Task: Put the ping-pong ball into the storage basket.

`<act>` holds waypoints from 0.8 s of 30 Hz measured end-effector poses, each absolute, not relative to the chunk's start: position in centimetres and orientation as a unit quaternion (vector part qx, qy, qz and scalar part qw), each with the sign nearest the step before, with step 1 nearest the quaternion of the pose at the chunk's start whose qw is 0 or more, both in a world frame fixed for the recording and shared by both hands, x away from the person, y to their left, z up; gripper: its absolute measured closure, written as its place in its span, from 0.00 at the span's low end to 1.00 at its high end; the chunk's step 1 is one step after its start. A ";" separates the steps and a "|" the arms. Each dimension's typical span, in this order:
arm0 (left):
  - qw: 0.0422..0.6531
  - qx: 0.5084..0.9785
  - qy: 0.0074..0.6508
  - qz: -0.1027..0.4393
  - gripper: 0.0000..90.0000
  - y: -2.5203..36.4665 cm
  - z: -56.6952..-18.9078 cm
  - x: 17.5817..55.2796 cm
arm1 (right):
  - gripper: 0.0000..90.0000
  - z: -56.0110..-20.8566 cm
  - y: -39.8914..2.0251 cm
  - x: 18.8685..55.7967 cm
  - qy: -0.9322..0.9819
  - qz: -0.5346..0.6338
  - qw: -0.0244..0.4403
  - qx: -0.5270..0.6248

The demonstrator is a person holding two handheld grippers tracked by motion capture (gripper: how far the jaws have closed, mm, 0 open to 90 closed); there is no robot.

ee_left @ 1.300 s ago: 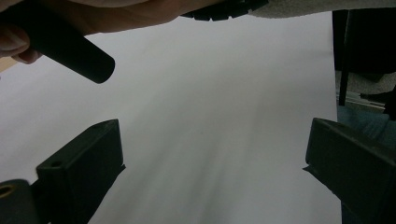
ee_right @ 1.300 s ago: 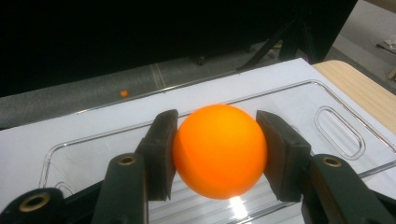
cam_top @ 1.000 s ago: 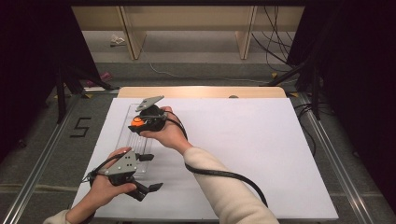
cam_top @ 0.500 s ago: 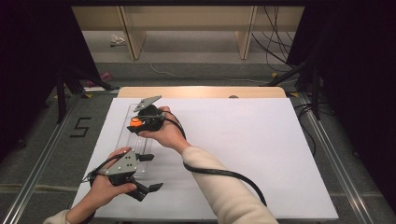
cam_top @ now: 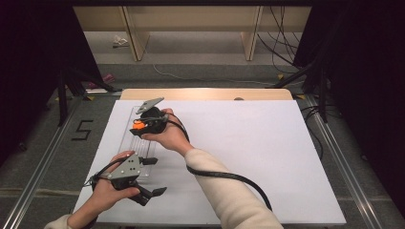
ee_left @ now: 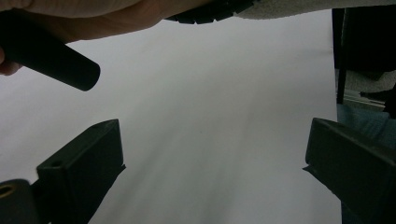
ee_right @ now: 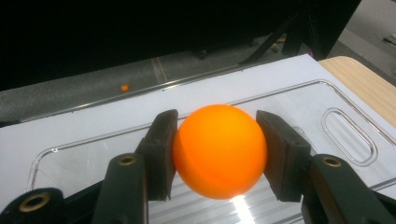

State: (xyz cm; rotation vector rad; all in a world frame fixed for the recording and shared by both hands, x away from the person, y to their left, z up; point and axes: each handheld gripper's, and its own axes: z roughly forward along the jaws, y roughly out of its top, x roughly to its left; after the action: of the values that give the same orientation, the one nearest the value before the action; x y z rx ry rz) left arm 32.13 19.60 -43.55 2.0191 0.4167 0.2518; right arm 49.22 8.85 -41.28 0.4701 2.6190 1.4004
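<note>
The right claw (ee_right: 215, 154) grips an orange ball (ee_right: 219, 150) between both pads, directly above the clear tray (cam_top: 125, 140) at the counter's (cam_top: 267, 157) far left. The left claw (ee_left: 212, 172) (jaws wide, holding nothing) waits at the tray's near end.
</note>
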 end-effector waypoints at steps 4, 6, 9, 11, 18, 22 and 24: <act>0.508 0.838 0.172 0.104 0.04 19.6 -43.6 32.1 | 0.57 -41.4 9.0 49.3 0.871 0.462 0.066 0.157; 0.508 0.837 0.173 0.104 0.04 19.6 -43.6 32.1 | 0.57 -41.5 9.1 49.3 0.871 0.461 0.064 0.157; 0.508 0.838 0.172 0.105 0.04 19.6 -43.6 32.1 | 0.57 -41.6 9.3 49.4 0.873 0.457 0.062 0.155; 0.508 0.838 0.172 0.105 0.04 19.6 -43.6 32.1 | 0.57 -41.6 9.3 49.4 0.873 0.457 0.062 0.155; 0.507 0.838 0.172 0.106 0.04 19.6 -43.6 32.1 | 0.57 -41.9 9.5 49.6 0.875 0.455 0.059 0.156; 0.506 0.839 0.171 0.105 0.05 19.6 -43.6 32.1 | 0.57 -42.1 9.6 49.6 0.875 0.453 0.057 0.159; 0.506 0.839 0.171 0.105 0.05 19.6 -43.6 32.1 | 0.57 -42.2 9.6 49.6 0.876 0.453 0.057 0.158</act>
State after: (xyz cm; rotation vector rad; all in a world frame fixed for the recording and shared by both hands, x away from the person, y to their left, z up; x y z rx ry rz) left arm 32.09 19.55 -43.58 2.0236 0.4114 0.2531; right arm 49.63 9.64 -42.22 0.4800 2.6564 1.3728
